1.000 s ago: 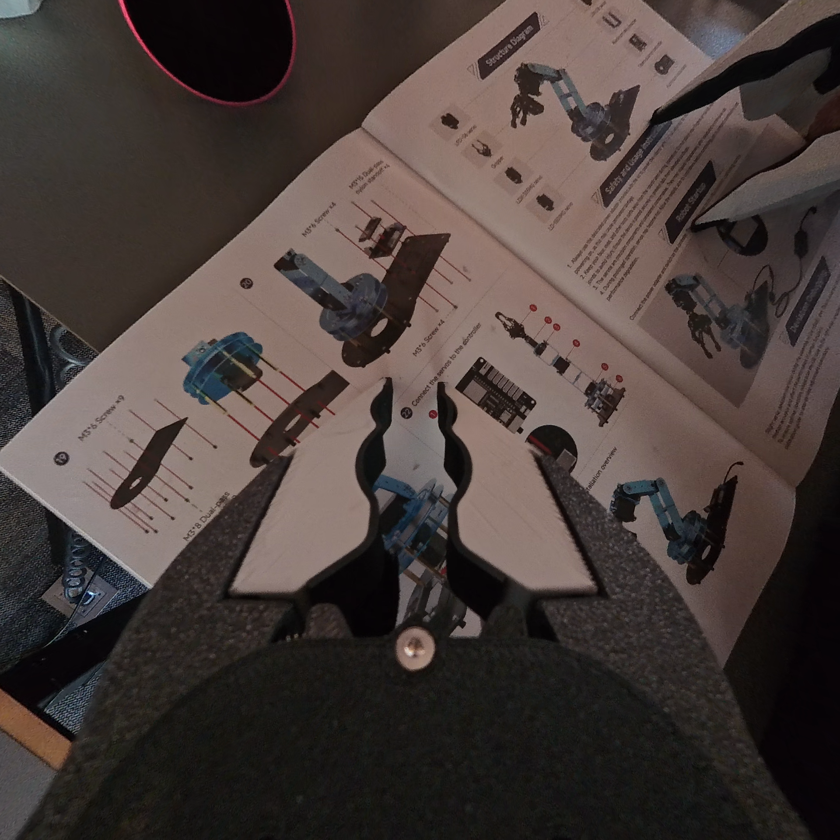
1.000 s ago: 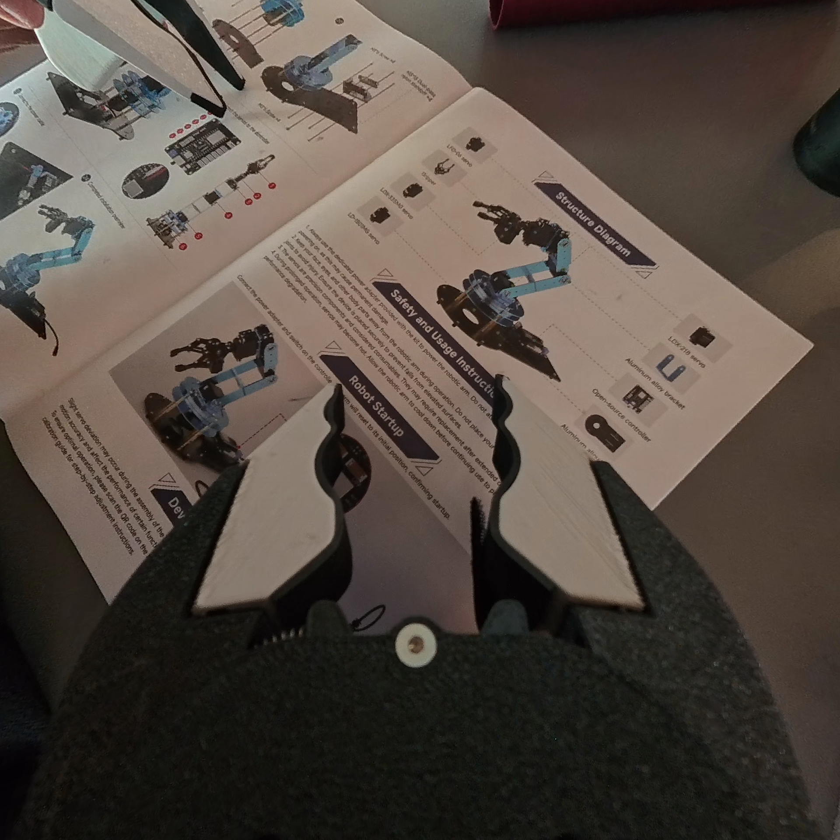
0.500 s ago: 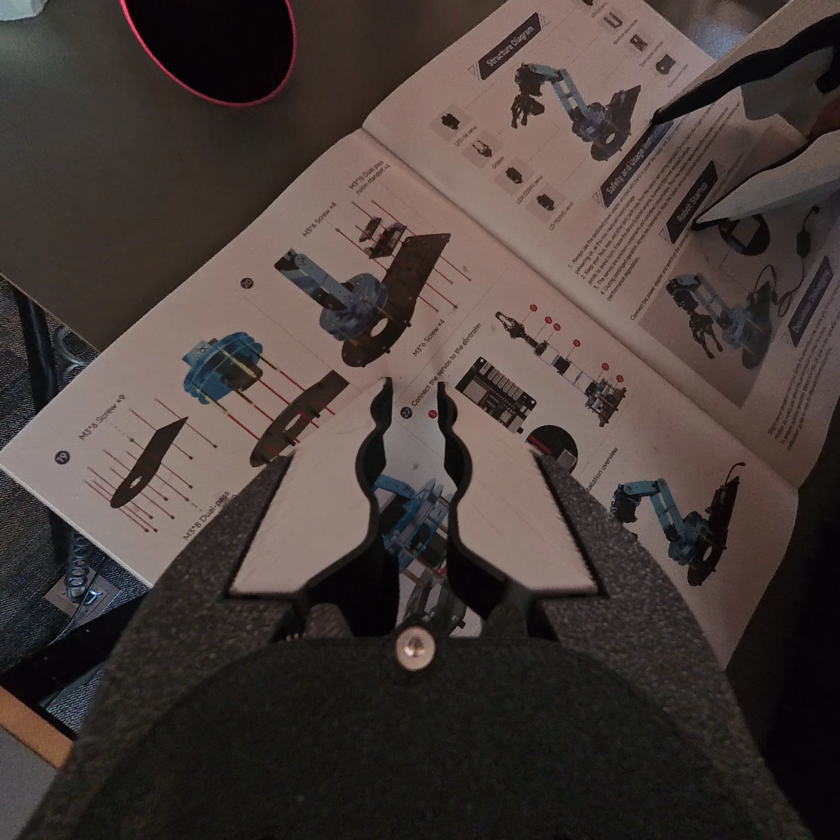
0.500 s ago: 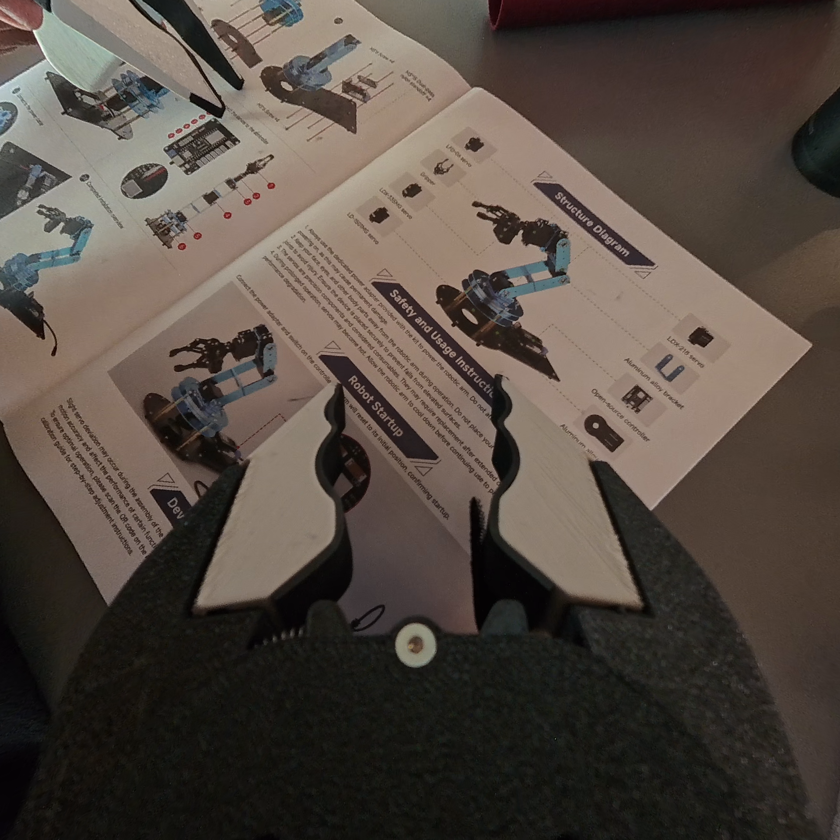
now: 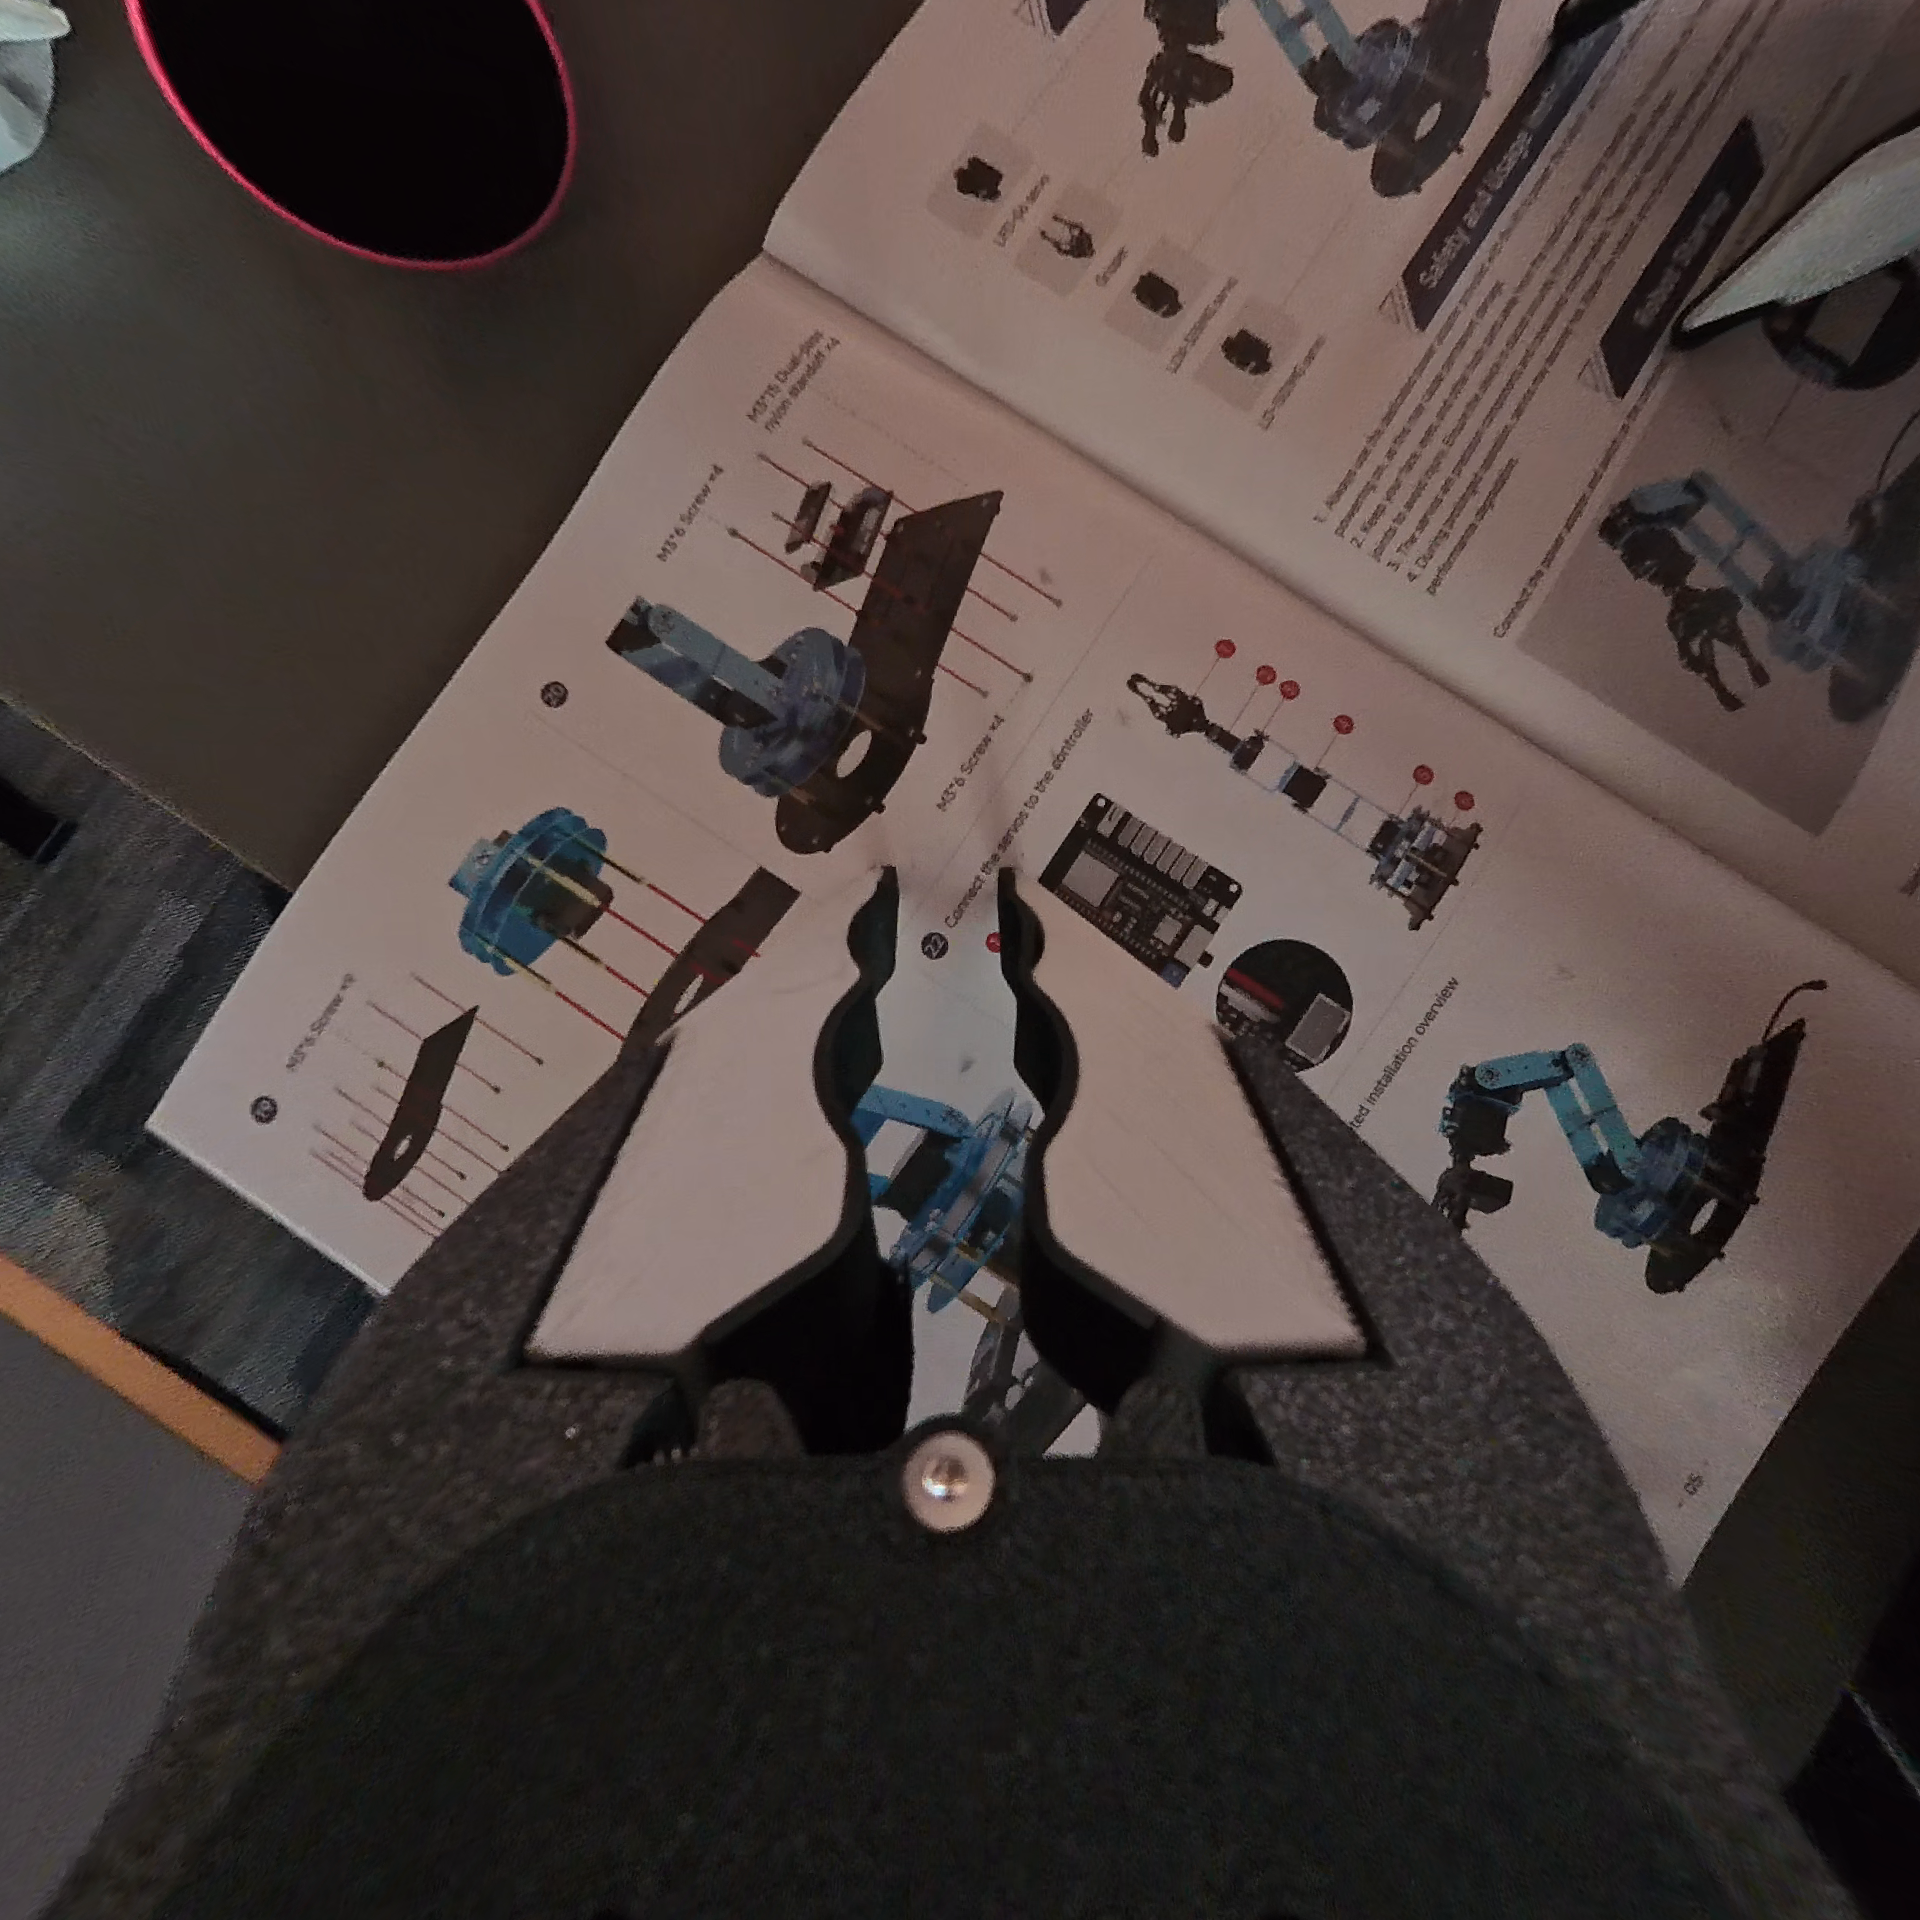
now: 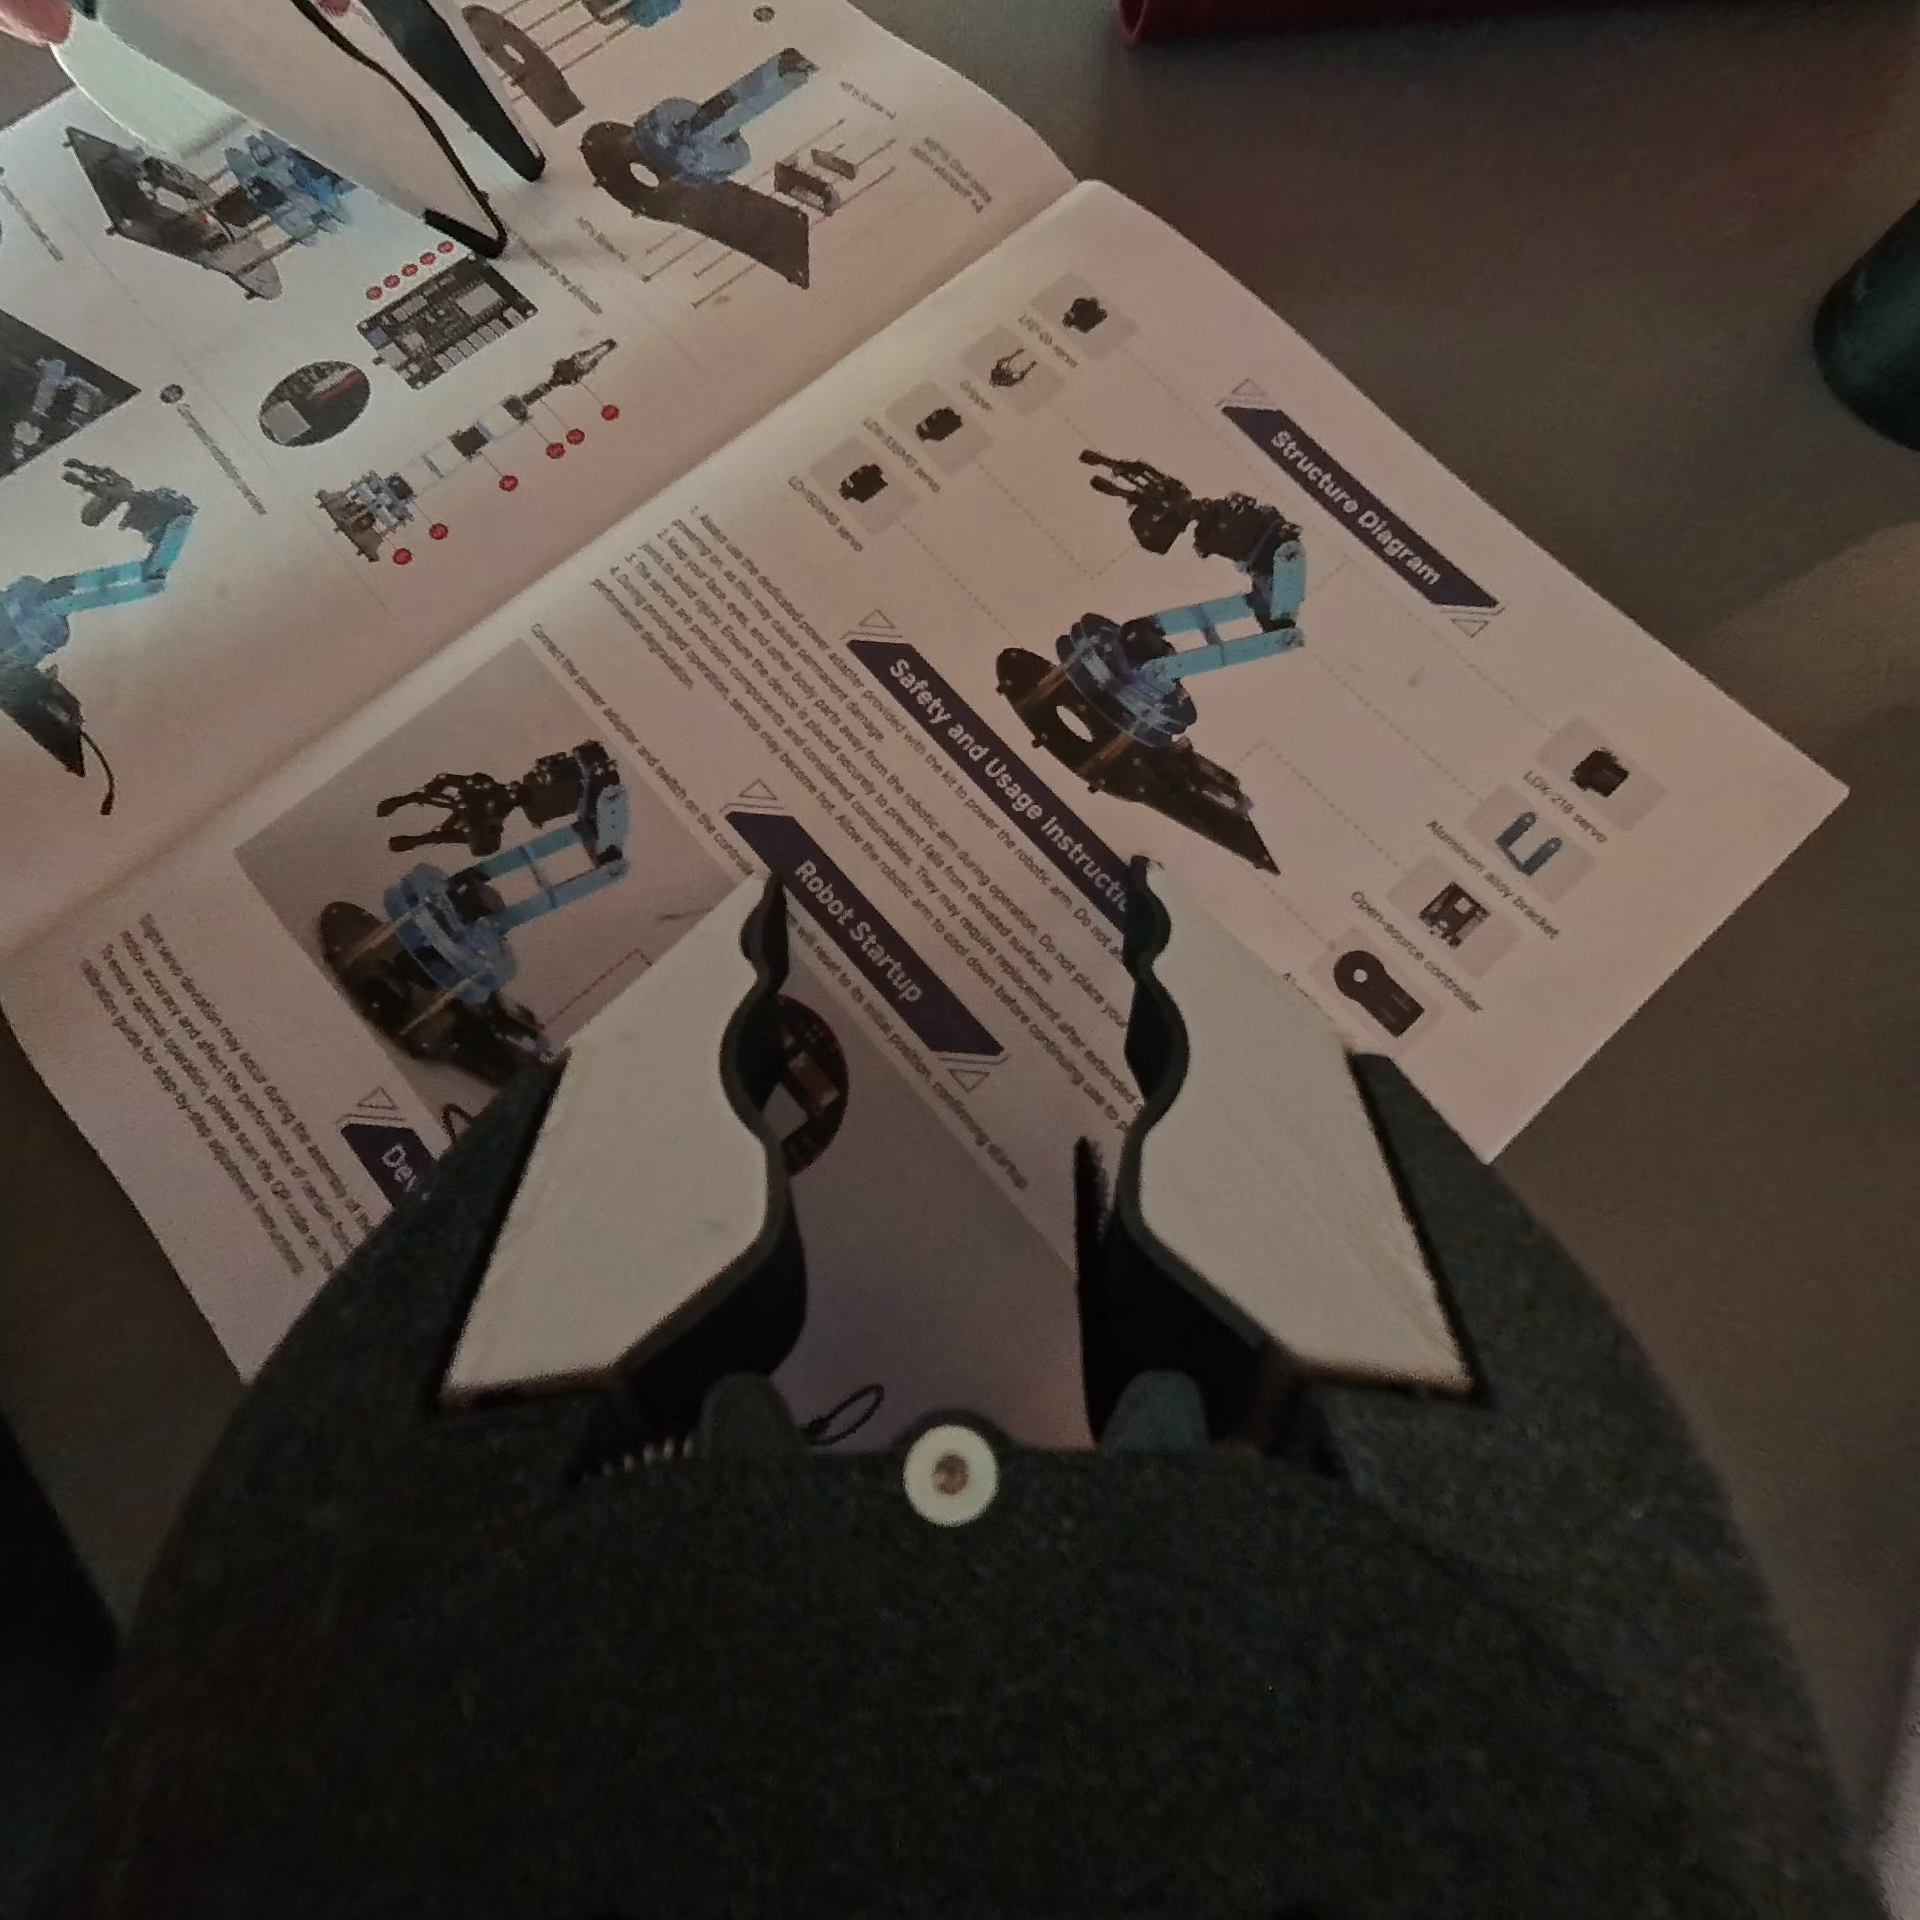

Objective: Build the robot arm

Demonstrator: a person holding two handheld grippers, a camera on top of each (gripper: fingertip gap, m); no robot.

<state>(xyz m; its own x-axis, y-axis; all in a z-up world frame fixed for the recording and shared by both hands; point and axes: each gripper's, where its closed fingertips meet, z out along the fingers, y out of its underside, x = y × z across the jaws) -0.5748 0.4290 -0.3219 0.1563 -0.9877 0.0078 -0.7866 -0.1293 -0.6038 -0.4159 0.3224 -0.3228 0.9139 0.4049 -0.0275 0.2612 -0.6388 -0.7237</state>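
Observation:
An open instruction booklet (image 5: 1143, 582) with pictures of a blue robot arm lies flat on a dark grey table (image 5: 312, 468). My left gripper (image 5: 943, 883) is narrowly open and empty. Its tips rest on the left-hand page, where the paper wrinkles slightly. My right gripper (image 6: 954, 878) is open wider and empty, low over the right-hand page of the booklet (image 6: 1351, 727). Its white finger shows at the top right of the left wrist view (image 5: 1818, 239). The left gripper shows at the top left of the right wrist view (image 6: 312, 104).
A round dark opening with a pink rim (image 5: 353, 114) stands on the table beyond the booklet. A dark green object (image 6: 1881, 332) sits at the right edge. The table edge runs along the left, with carpet (image 5: 125, 935) and a wooden strip (image 5: 125, 1361) below. The left gripper's tips are roughly 20 cm from the right gripper's.
My left gripper has come down closer to the left page, which now looks larger, and its tips meet the paper. The right gripper and the booklet have stayed put.

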